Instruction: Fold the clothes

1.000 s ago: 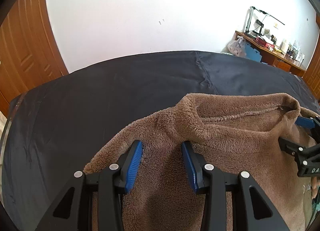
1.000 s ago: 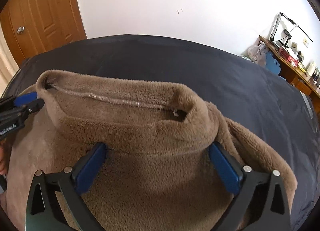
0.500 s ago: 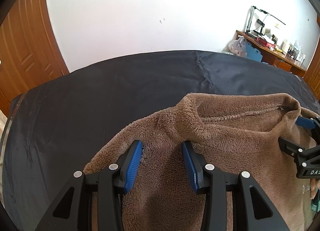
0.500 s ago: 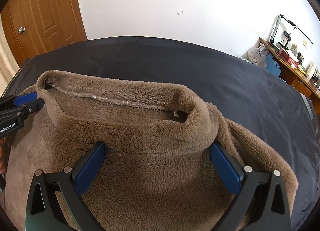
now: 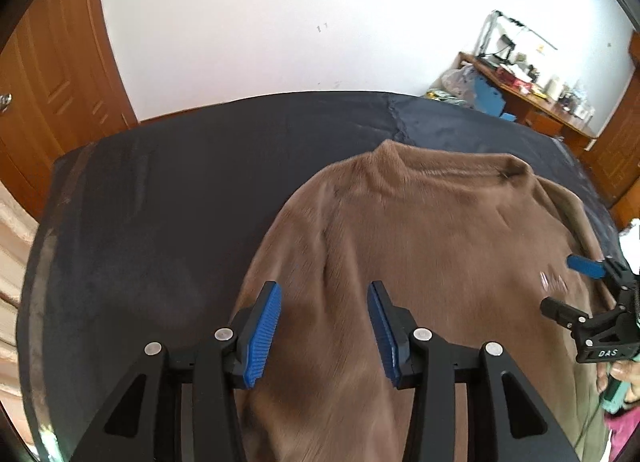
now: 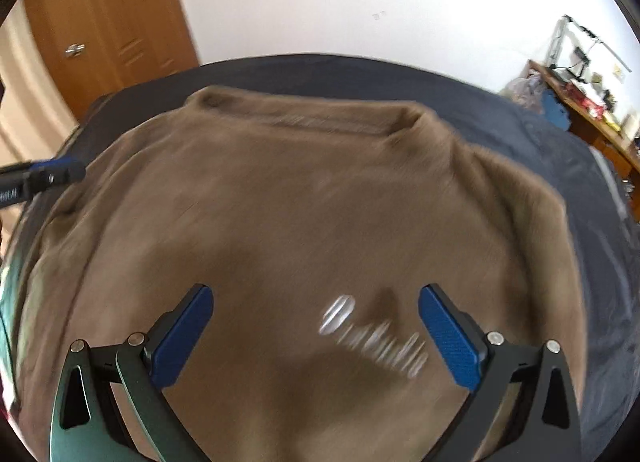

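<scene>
Currently a brown fleece sweater lies spread on the dark bed, both claws, left claw and right claw, gaping empty above it; its plush bulk may bunch or slip when pinched.

Blurred brown fleece top, right gripper spread above

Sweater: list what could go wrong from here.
1. Both grippers, left and right, are open and hold nothing, so the sweater must be regrasped; thick fleece may let the fingers pinch one layer only.
2. The right sleeve lies bunched along the body; folding now may trap a lump.
3. The right-wrist view is motion-blurred, so a fast grab could miss the edge.
</scene>
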Tool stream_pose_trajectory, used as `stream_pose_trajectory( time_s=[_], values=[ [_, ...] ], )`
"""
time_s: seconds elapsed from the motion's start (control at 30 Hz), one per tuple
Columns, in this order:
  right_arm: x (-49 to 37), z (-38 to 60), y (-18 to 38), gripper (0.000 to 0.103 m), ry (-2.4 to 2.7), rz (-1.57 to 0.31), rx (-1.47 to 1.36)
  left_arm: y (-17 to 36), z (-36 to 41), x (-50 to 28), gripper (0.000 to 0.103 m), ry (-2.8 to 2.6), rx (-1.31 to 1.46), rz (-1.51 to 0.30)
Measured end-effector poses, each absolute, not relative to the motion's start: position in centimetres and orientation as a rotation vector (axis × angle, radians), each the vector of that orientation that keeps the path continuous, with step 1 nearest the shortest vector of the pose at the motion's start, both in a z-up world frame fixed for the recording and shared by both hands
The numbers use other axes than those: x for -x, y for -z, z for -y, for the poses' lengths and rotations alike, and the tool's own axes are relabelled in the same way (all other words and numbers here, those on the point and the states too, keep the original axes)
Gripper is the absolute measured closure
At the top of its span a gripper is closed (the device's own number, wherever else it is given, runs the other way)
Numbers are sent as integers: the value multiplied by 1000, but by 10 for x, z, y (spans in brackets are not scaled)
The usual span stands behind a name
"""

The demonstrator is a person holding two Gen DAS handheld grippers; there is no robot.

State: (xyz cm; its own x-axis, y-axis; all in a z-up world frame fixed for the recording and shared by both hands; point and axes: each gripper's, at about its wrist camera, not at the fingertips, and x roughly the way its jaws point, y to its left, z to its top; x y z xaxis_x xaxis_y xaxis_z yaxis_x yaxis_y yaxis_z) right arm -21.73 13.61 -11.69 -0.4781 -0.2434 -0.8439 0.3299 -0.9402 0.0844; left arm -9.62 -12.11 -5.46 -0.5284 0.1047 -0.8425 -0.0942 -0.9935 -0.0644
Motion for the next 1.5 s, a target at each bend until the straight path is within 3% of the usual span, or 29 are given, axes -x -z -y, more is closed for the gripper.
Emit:
stream_pose_trajectory(
  time_s=[0.17,0.3,0.47,0.6,0.87,1.13,1.33,1.37,1.4,1.43,1.5],
  values=[
    [164,-128,122,0,2391,3,-1368,44,162,35,55,-2649,1441,-49],
    [139,-125,134,0,2475,-60,-1327,59,187,-9,55,-2624,1488,-75],
    [141,-138,145,0,2549,-81,-1309,80,207,-45,55,-2577,1471,63],
    [136,-134,147,0,2561,-160,-1302,93,212,-58,55,-2543,1439,150],
    [136,-138,146,0,2558,-124,-1297,109,206,-57,55,-2525,1417,200],
    [136,-143,145,0,2551,-66,-1282,115,236,-58,55,-2459,1401,486],
    [136,-143,145,0,2548,-51,-1278,114,230,-64,56,-2480,1399,449],
    [136,-143,145,0,2547,-47,-1277,113,229,-65,57,-2491,1398,424],
    [136,-144,145,0,2546,-42,-1275,113,226,-65,74,-2499,1402,402],
    [136,-144,144,0,2545,-35,-1273,112,225,-66,82,-2512,1404,395],
    [136,-145,144,0,2543,-25,-1270,111,225,-69,88,-2547,1401,396]
  ],
)
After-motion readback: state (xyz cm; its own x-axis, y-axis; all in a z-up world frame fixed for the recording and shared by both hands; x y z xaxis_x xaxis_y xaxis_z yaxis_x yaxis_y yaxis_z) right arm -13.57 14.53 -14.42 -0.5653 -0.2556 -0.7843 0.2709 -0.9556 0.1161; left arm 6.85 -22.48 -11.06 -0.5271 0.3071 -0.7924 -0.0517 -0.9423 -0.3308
